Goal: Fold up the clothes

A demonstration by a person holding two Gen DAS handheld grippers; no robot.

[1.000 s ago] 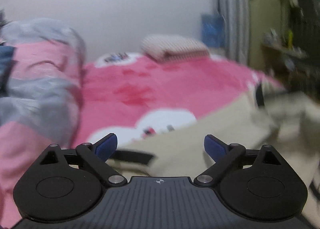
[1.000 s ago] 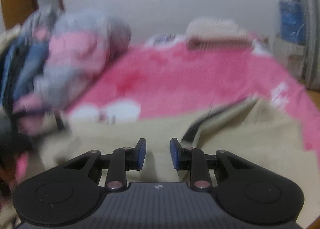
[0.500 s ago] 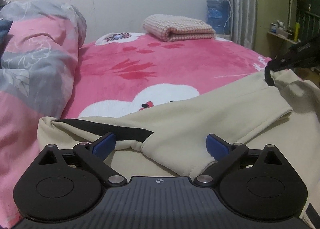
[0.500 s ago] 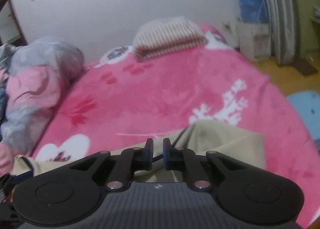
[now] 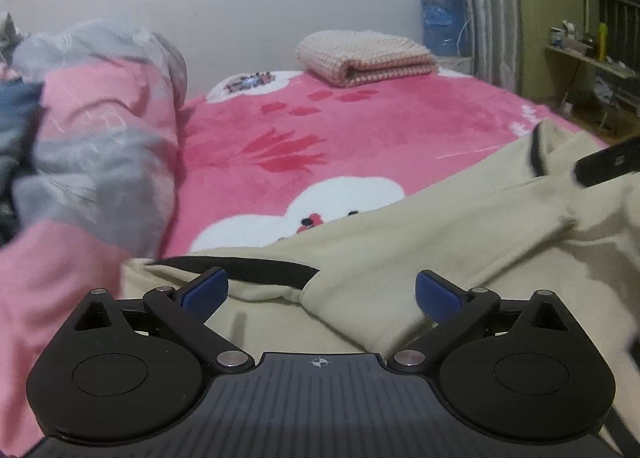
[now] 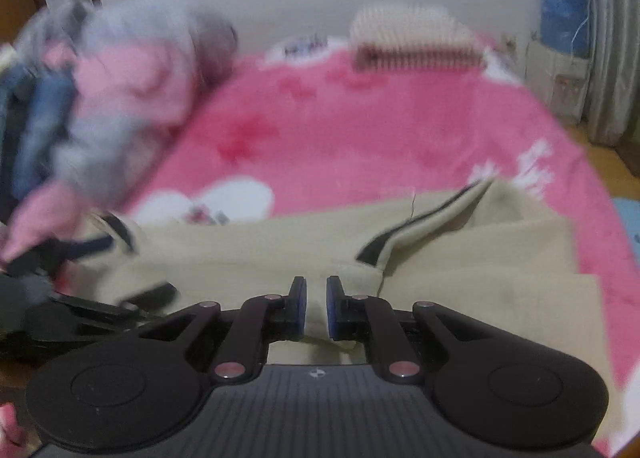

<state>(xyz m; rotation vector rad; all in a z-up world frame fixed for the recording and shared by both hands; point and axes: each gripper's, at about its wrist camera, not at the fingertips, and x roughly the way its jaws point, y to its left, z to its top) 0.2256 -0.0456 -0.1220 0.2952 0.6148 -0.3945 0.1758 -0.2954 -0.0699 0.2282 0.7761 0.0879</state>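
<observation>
Left wrist view is showing the left gripper (image 5: 320, 292) with its two blue pads spread wide and nothing pressed between them; it is hanging over the near edge of a beige garment (image 5: 400, 258) with black trim (image 5: 248, 268), which is lying across the near part of a bed covered by a pink blanket (image 5: 360, 130) with white and red prints. One rumpled pink-and-grey duvet (image 5: 100, 130) is piling up just left of the garment, with some dark blue cloth beside it at the picture's edge. One folded checked blanket (image 5: 366, 56) is sitting well apart at the far end of the bed, near the white wall; one blue wrapped bundle (image 5: 442, 20) and grey curtains (image 5: 480, 6) are standing behind it. A cluttered shelf (image 5: 588, 50) is showing at the far right. A dark blurred part of the other tool is crossing the garment's right end.

Right wrist view is blurred, yet the right gripper (image 6: 316, 308) is showing its pads nearly together, pinching a fold of the beige garment (image 6: 460, 254) between them. The left tool's dark body (image 6: 80, 314) is lying low at left over the same cloth.
</observation>
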